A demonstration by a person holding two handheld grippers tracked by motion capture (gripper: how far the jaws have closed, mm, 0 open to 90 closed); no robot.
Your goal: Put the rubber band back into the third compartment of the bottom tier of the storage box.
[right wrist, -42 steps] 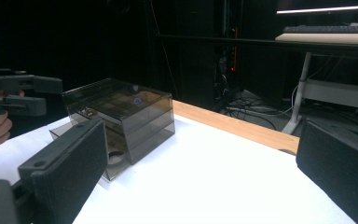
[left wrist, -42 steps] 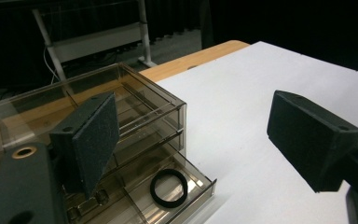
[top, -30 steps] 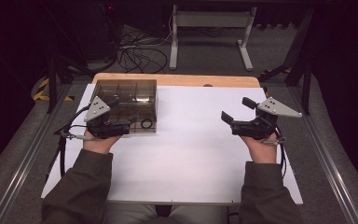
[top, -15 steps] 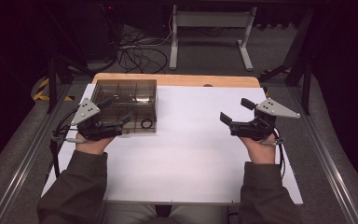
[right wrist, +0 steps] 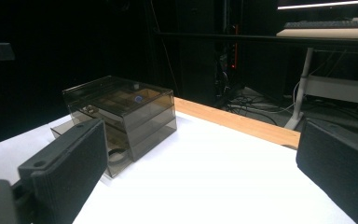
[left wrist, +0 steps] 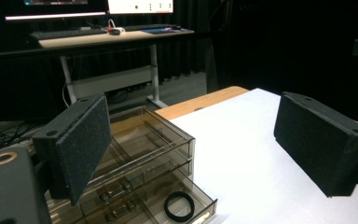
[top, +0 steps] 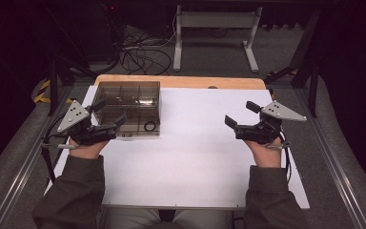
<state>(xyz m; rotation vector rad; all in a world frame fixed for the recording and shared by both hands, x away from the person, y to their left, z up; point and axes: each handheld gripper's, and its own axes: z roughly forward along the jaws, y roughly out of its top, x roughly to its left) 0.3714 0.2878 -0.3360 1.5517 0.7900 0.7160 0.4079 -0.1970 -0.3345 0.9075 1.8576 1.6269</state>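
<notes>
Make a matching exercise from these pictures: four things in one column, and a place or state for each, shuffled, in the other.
Things:
1. black ring
2. drawer box
3. left gripper
4. right gripper

Places or states:
A. open, over the bare right side of the table
B. lying in the pulled-out bottom drawer
C. open, at the box's near left corner
D. smoky clear plastic, far left of the table

Pairs: 1-B, 2-D, 3-C, 4-A

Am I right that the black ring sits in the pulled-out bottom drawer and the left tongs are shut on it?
Not quite. The left tongs are open, holding nothing, as the left gripper view shows. The black ring does lie in the pulled-out bottom drawer.
</notes>
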